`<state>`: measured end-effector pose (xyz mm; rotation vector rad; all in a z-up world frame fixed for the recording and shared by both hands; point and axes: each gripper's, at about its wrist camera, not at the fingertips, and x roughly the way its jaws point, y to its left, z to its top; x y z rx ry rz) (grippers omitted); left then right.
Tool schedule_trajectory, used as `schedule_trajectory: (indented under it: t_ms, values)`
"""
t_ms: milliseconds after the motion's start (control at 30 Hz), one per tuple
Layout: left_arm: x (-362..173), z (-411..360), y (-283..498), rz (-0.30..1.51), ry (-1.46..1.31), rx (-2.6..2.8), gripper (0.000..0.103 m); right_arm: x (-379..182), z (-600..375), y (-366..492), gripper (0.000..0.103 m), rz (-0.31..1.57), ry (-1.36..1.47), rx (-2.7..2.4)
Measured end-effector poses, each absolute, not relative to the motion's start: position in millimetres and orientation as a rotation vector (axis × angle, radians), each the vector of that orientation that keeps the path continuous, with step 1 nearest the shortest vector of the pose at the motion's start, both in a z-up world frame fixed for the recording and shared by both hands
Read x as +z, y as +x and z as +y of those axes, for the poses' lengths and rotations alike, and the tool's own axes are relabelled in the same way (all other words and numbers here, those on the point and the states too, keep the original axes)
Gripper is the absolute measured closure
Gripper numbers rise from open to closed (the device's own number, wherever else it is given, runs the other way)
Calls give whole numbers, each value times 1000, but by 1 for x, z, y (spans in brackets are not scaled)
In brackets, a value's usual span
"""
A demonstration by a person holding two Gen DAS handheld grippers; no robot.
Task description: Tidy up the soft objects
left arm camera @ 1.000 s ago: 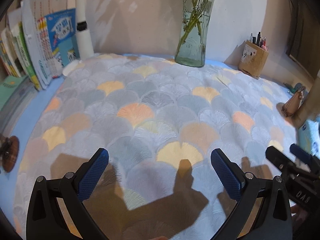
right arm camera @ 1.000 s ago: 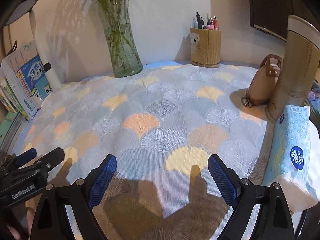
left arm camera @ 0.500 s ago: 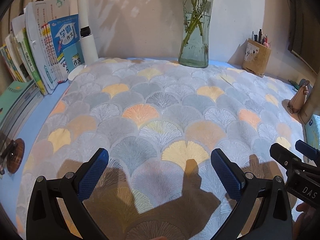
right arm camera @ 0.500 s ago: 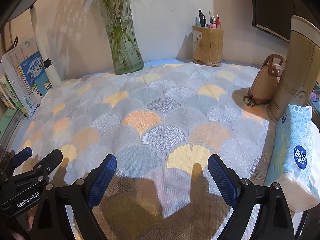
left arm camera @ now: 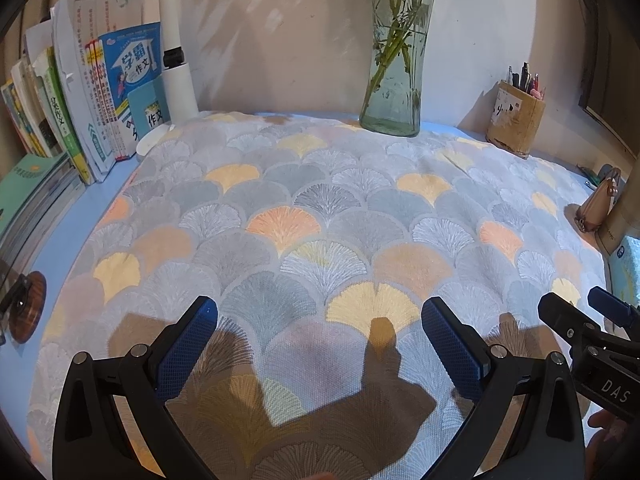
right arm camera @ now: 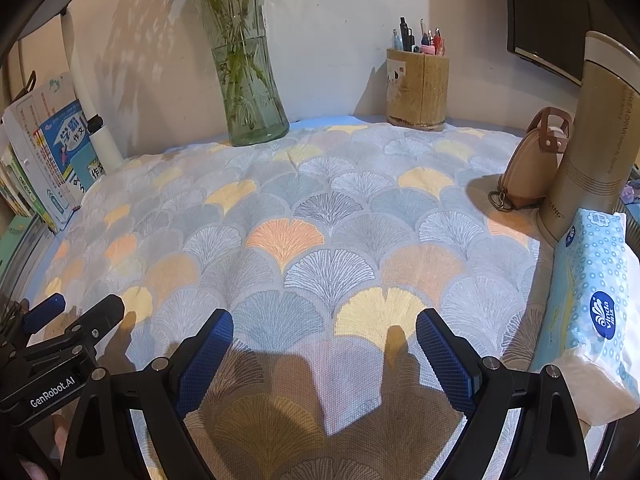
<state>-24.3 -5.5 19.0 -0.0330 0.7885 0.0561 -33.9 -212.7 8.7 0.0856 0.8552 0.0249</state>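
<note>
A large cloth with a fan pattern in grey, orange and yellow lies spread flat over the desk; it also fills the right wrist view. My left gripper is open and empty, above the cloth's near part. My right gripper is open and empty, also above the near part. Each gripper shows at the edge of the other's view, the right one and the left one. A soft blue tissue pack lies at the cloth's right edge.
A glass vase with stems and a pen holder stand at the back wall. Books and a white lamp post stand at the left. A tall beige cup and a tan pouch stand at the right.
Both grippers have pulled back and risen a little, so more of the cloth and back wall shows. Both stay open and empty.
</note>
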Motion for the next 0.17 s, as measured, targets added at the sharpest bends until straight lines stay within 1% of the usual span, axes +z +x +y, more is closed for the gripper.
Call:
schedule_trajectory:
  t_ms: [167]
  values:
    - [21, -5, -26, 765, -26, 51, 2, 9, -212, -34, 11, 855, 87, 22]
